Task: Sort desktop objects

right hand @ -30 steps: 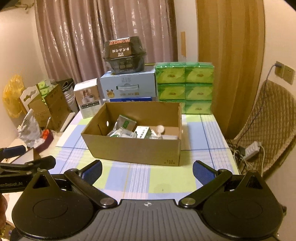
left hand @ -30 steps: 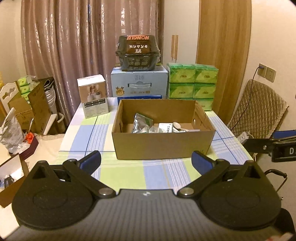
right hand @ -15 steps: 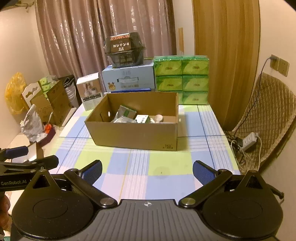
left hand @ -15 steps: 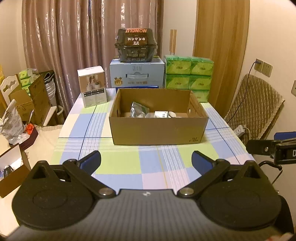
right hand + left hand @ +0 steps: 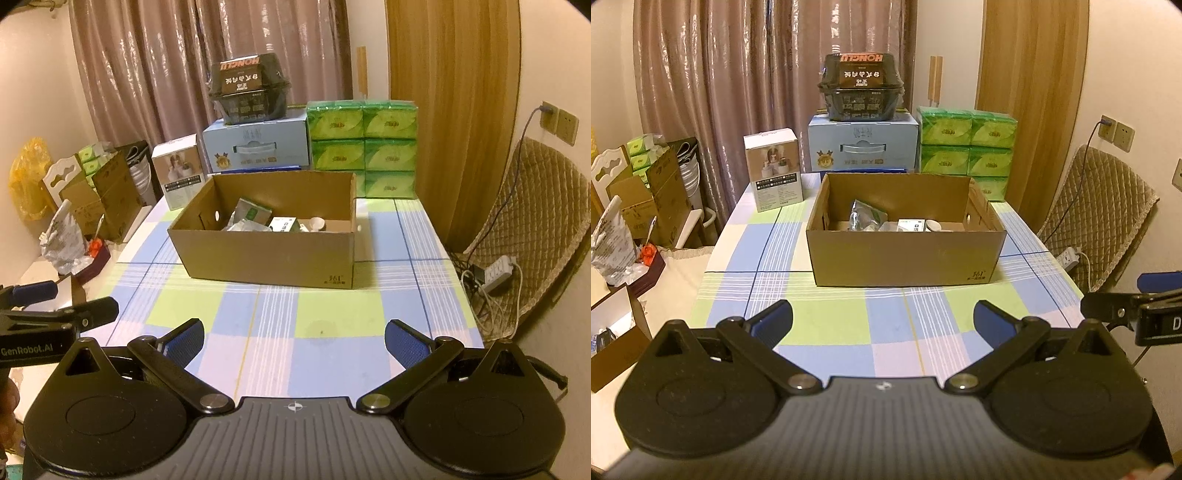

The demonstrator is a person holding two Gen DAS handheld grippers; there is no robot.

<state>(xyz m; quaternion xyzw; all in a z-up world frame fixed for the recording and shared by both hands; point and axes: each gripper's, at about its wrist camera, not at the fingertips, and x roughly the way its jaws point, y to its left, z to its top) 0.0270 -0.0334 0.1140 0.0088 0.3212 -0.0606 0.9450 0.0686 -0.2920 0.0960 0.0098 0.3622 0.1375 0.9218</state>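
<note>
An open cardboard box (image 5: 905, 258) (image 5: 266, 258) stands on the checked tablecloth (image 5: 831, 325) (image 5: 332, 314). Inside it lie a silver-green pouch (image 5: 862, 216) (image 5: 251, 212), a small white carton (image 5: 911, 225) (image 5: 282, 224) and a white round piece (image 5: 317, 223). My left gripper (image 5: 882, 321) is open with nothing between its fingers, well back from the box. My right gripper (image 5: 294, 339) is also open and empty, over the near part of the table. Each gripper shows at the edge of the other's view: the right one (image 5: 1134, 306), the left one (image 5: 55, 310).
Behind the box stand a white product box (image 5: 774, 170), a blue carton (image 5: 862, 142) with a black container (image 5: 860, 88) on top, and stacked green tissue packs (image 5: 967, 147). A quilted chair (image 5: 1108, 206) and power strip (image 5: 498, 269) are right; cartons and bags (image 5: 646, 206) are left.
Both grippers have drawn back from the box, so it looks smaller and more tablecloth shows in front. Both stay open and empty.
</note>
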